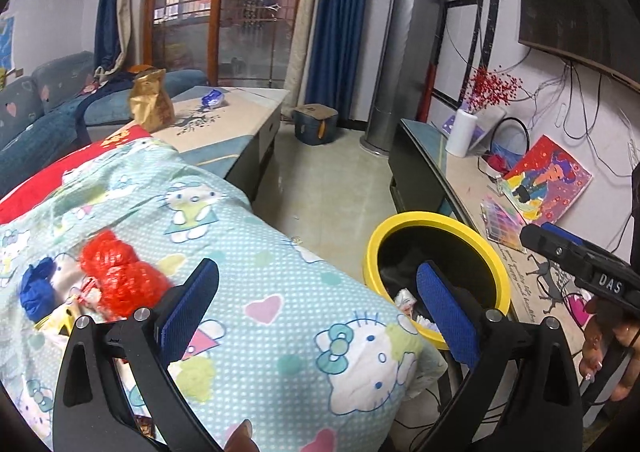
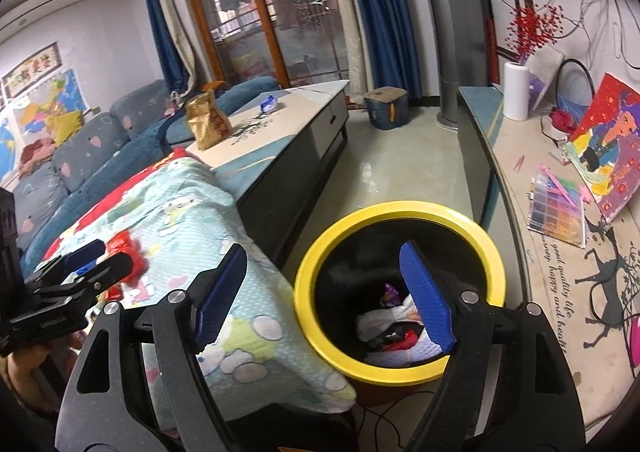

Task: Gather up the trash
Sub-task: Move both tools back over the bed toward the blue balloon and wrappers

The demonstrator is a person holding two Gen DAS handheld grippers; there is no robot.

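Here, both tools hang spread and empty beside the yellow-rimmed trash bin (image 2: 400, 292).
The right tool (image 2: 324, 292) hovers over the bin, which holds crumpled wrappers; the left tool (image 1: 316, 300) hovers above the Hello Kitty cloth (image 1: 280, 292), with a red crumpled wrapper (image 1: 120, 276) just left of it. Beyond, a gold bag (image 1: 150, 102) and blue wrapper (image 1: 214, 97) sit on the low surface (image 1: 240, 120).

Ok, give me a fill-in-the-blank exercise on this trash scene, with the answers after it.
1. The bin has a ____ rim.
2. The crumpled red wrapper lies on the ____-print cloth.
3. Both the left gripper and right gripper are ____ and hold nothing.
4. The gold bag stands on the ____.

Answers: yellow; Hello Kitty; open; coffee table
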